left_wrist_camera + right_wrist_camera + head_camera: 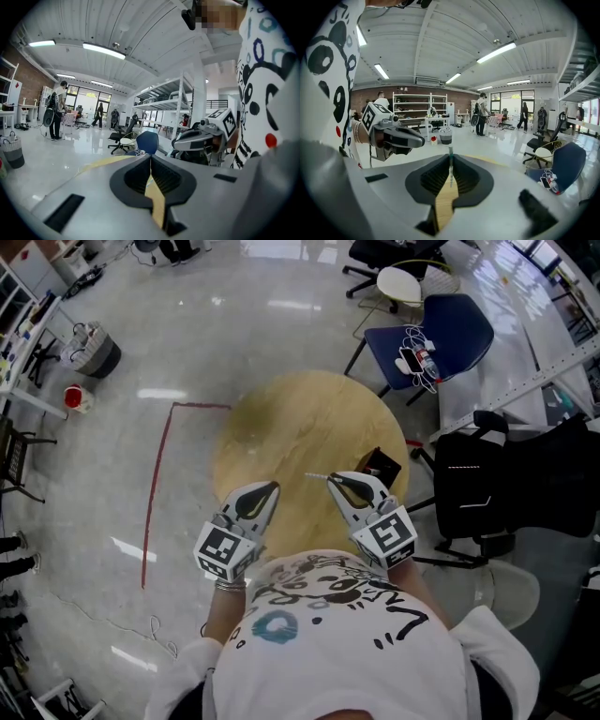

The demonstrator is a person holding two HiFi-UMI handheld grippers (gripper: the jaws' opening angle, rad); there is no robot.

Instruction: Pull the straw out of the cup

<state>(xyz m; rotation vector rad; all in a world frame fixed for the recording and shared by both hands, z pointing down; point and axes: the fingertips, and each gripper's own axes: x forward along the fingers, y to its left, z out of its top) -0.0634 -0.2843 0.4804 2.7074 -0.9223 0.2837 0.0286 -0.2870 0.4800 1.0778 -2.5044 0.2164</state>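
My right gripper (331, 479) is shut on a thin pale straw (316, 475) whose free end sticks out to the left over the round wooden table (300, 418). In the right gripper view the straw (450, 157) stands up from between the closed jaws (451, 164). A black cup-like object (382, 466) lies on the table just right of that gripper, apart from the straw. My left gripper (273, 487) is shut with nothing in it, level with the right one, and its jaws (151, 161) meet in a closed seam. Each gripper shows in the other's view: the right gripper (201, 136) and the left gripper (401, 136).
A blue chair (445, 324) with a phone and cable stands behind the table on the right. A black office chair (506, 479) is close at the right. A red tape line (159, 484) runs on the floor to the left. People stand far off in the hall.
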